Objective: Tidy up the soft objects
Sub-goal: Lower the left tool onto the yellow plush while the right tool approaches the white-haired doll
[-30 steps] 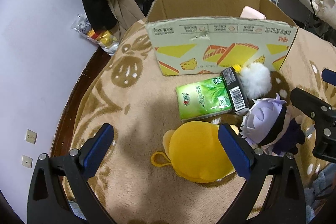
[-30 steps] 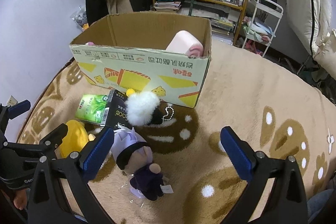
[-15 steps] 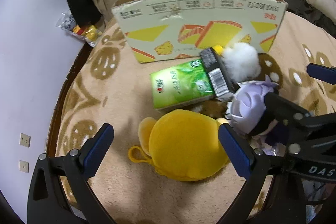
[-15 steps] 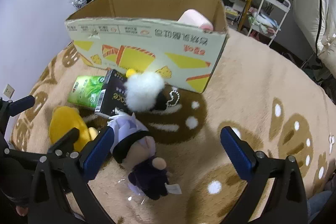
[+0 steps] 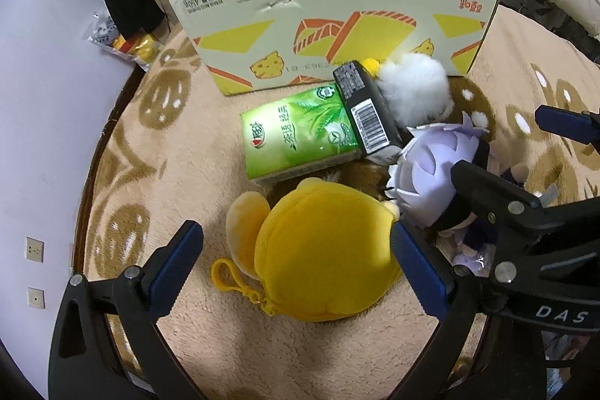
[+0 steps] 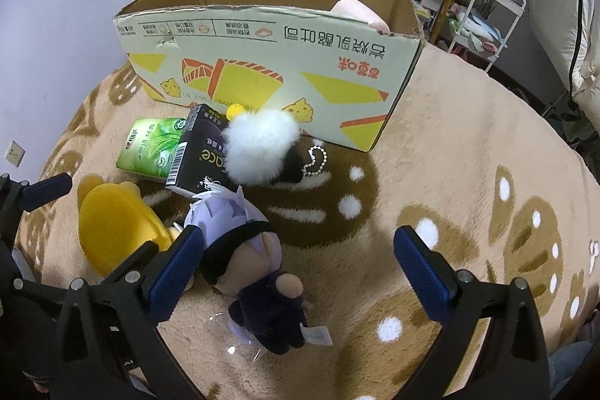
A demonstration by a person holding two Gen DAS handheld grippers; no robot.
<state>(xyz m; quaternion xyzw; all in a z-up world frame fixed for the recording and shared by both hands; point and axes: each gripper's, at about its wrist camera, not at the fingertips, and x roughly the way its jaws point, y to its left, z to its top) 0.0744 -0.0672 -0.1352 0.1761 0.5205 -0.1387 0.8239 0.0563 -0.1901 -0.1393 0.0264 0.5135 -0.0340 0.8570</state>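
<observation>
Beige plush blanket with brown cartoon patterns (image 5: 187, 152) covers the surface in the left wrist view, with a pale wall on the left and cluttered shelves far behind. Low in this view, the left gripper (image 5: 298, 270) is spread wide, its blue-padded fingers (image 5: 176, 259) on either side of a round yellow plush toy with a yellow clip loop (image 5: 322, 250); the right pad looks to be at the toy's edge, the left pad apart from it. Just beyond the toy lies a green tissue pack (image 5: 296, 135), with a black carton with a barcode (image 5: 365, 111) leaning across its right end. A white fluffy pompom toy (image 5: 414, 89) sits right of the carton. A lilac-haired plush doll in dark clothes (image 5: 431, 167) lies right of the yellow toy, partly behind the other gripper's black frame. Farther off stands an open printed cardboard box with yellow and orange cheese graphics (image 5: 337, 36); its inside is hidden here.

From the right wrist view, the right gripper (image 6: 298, 272) is also spread wide, holding nothing. Its left pad is just beside the doll's (image 6: 243, 250) head; the right pad is over bare blanket (image 6: 468, 156). Beyond lie the pompom (image 6: 260, 147), carton (image 6: 202, 152), tissue pack (image 6: 153, 147) and, at left, the yellow toy (image 6: 116, 227). Inside the box (image 6: 281, 62), a pale pink soft object (image 6: 356, 12) shows over the far right rim.
</observation>
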